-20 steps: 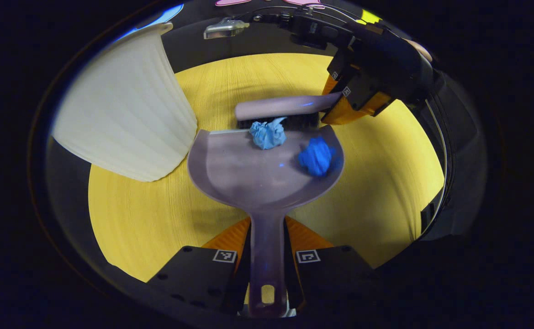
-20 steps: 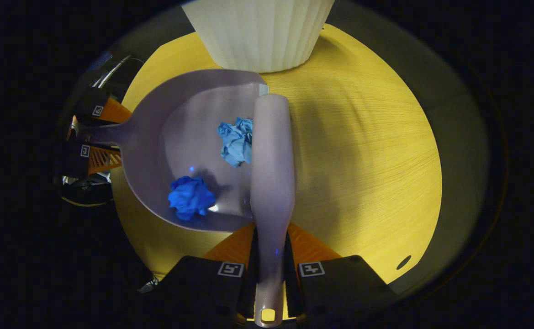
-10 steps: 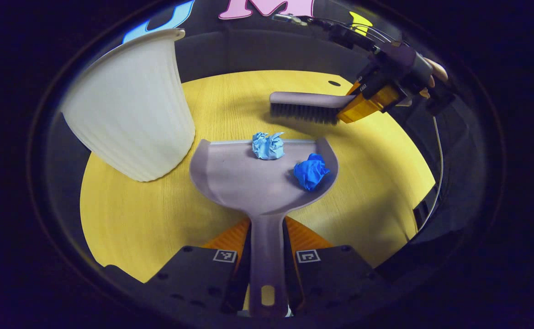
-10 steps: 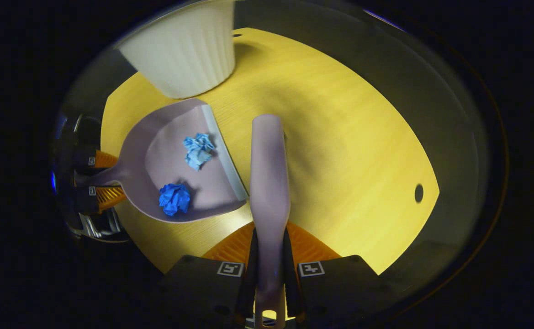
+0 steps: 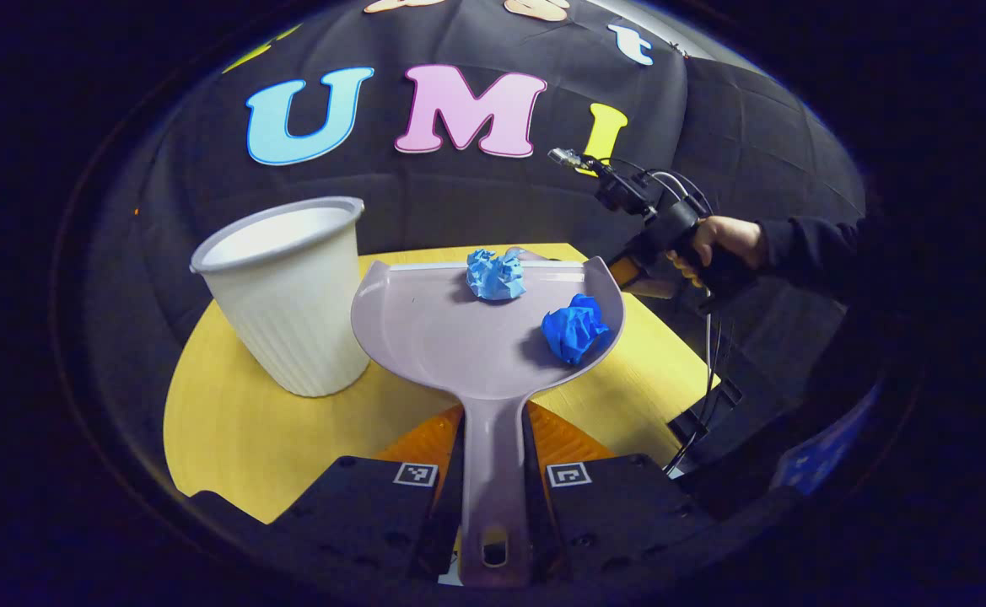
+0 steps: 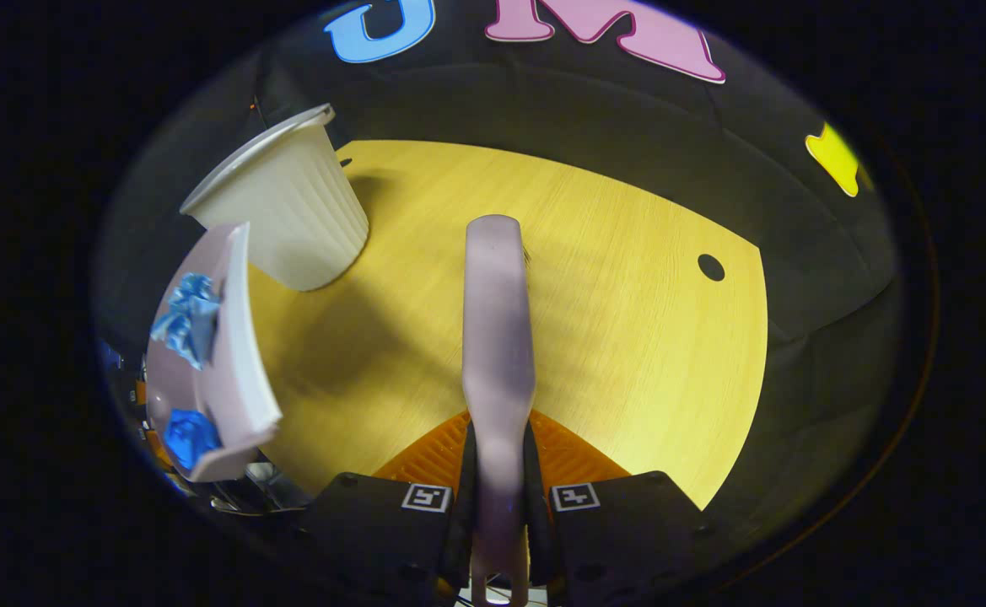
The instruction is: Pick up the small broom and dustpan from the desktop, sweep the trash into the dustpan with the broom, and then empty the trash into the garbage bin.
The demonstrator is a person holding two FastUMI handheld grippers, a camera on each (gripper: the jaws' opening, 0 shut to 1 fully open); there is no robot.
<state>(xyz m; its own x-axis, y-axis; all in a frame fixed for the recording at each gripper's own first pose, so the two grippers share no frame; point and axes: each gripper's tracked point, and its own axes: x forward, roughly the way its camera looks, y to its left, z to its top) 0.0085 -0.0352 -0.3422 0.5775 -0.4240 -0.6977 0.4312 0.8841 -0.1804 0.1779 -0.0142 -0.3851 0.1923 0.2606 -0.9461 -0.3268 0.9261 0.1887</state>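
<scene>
My left gripper (image 5: 493,447) is shut on the handle of the mauve dustpan (image 5: 459,329), which is lifted off the table. Inside the pan lie a light blue paper ball (image 5: 494,275) near its front lip and a dark blue paper ball (image 5: 575,327) at its right side. My right gripper (image 6: 499,447) is shut on the handle of the small mauve broom (image 6: 497,329), held above the yellow table (image 6: 627,337). The white ribbed garbage bin (image 5: 290,287) stands left of the dustpan. In the right gripper view the raised dustpan (image 6: 214,362) shows at far left beside the bin (image 6: 290,211).
A person's hand (image 5: 716,244) and dark sleeve hold the right gripper (image 5: 653,232) off to the right, past the table's edge, with cables trailing. The table has a small round hole (image 6: 710,267) near its far right. The black cloth wall stands behind the table.
The dustpan has risen off the table with both paper balls inside and tilted up beside the bin. The broom has drawn back to the right, away from the pan.
</scene>
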